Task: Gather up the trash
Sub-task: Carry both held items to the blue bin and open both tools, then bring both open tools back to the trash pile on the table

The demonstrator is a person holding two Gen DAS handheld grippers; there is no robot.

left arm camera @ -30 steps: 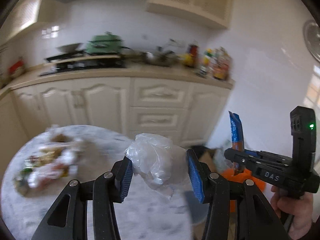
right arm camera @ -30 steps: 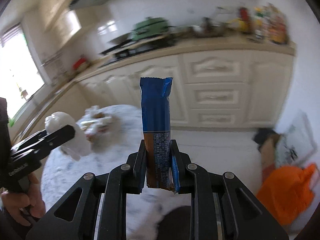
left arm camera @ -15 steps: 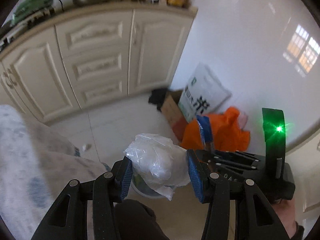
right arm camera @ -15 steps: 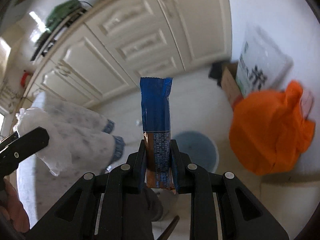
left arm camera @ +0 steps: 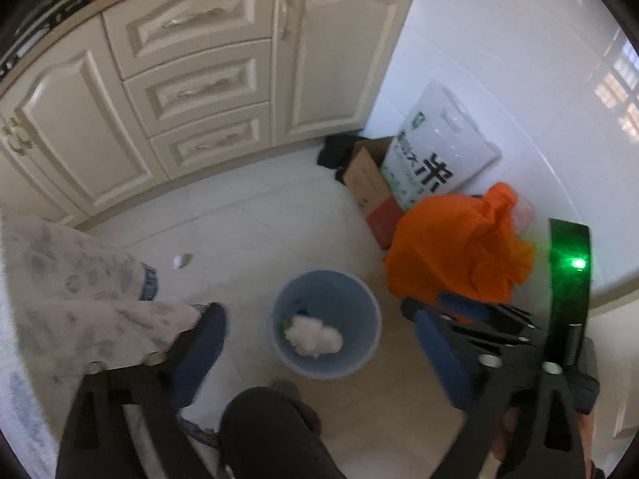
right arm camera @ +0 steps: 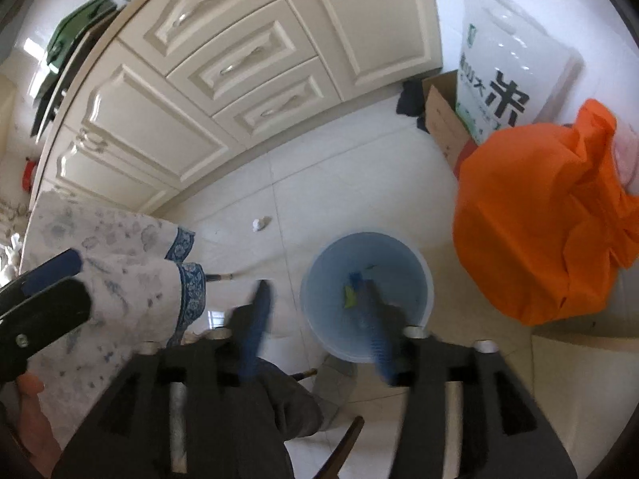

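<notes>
A light blue bin point(left arm camera: 339, 299) stands on the floor right below both grippers. A crumpled white plastic wad point(left arm camera: 313, 337) lies inside it, with a bit of blue wrapper point(left arm camera: 297, 313) and a green scrap beside it. My left gripper point(left arm camera: 319, 353) hangs over the bin, its jaws opening wide, nothing between them. In the right wrist view the bin point(right arm camera: 399, 271) holds the blue snack wrapper point(right arm camera: 354, 278) and a yellow-green scrap. My right gripper point(right arm camera: 315, 319) is above it, jaws opening and blurred, nothing between them. Each gripper shows in the other's view: the right point(left arm camera: 439, 305), the left point(right arm camera: 68, 279).
An orange bag point(left arm camera: 459, 243), a white rice sack point(left arm camera: 435, 151) and a cardboard box point(left arm camera: 365, 183) stand against the wall right of the bin. Cream cabinets point(left arm camera: 191, 92) run behind. The patterned tablecloth point(left arm camera: 80, 291) hangs at the left. A small white scrap point(left arm camera: 179, 260) lies on the floor.
Both grippers swung from the table down over the bin and opened. The white plastic wad left the left gripper and the blue wrapper left the right; both now lie in the bin.
</notes>
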